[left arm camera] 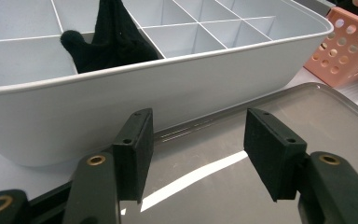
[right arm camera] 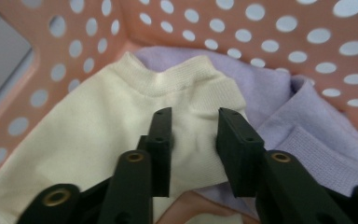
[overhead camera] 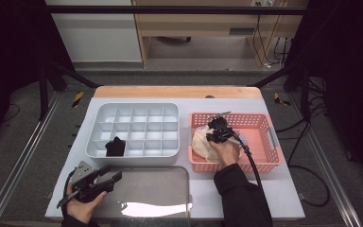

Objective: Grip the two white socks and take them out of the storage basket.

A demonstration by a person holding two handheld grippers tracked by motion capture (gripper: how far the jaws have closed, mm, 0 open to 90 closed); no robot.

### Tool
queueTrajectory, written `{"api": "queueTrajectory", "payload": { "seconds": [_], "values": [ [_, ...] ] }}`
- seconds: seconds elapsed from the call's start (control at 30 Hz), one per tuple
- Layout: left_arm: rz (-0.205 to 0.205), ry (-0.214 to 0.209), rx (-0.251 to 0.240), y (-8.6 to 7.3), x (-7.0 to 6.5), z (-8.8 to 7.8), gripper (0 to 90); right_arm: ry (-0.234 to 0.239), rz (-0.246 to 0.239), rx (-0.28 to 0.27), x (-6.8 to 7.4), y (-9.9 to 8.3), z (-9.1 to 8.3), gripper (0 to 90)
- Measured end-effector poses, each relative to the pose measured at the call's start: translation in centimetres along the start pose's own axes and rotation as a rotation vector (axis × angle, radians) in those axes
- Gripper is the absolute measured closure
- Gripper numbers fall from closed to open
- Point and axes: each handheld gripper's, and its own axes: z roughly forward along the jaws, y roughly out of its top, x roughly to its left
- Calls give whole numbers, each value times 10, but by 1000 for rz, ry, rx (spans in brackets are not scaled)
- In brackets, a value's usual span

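Right gripper (right arm camera: 193, 140), as we read it, stands over the cream-white knitted sock (right arm camera: 98, 140) in the pink perforated plastic basket (right arm camera: 261, 28): its jaws, part-way closed, flank a fold of the fabric, and we cannot tell whether the pads yet press on it. The sock lies directly under the jaws, overlapping a lilac knitted sock (right arm camera: 298, 126) beside it. Outward, we see the white plastic divided organiser tray (overhead camera: 132, 130) left of the basket, with one black sock (overhead camera: 115, 147) already in a near compartment. We judge sorting barely begun: one placed, two left. Left gripper (left arm camera: 193, 154) rests empty, jaws wide, above the glossy grey lid (overhead camera: 146, 191).
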Motion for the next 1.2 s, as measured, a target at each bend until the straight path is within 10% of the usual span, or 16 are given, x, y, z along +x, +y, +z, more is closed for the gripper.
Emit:
{"api": "queueTrajectory", "payload": {
  "seconds": [0.27,1.2],
  "values": [
    [0,0,-2,0,0,-1,418,25,57,20,-4,0,-4,863],
    [-21,-5,27,0,-2,0,414,159,27,-378,-11,-10,-125,869]
  ]
}}
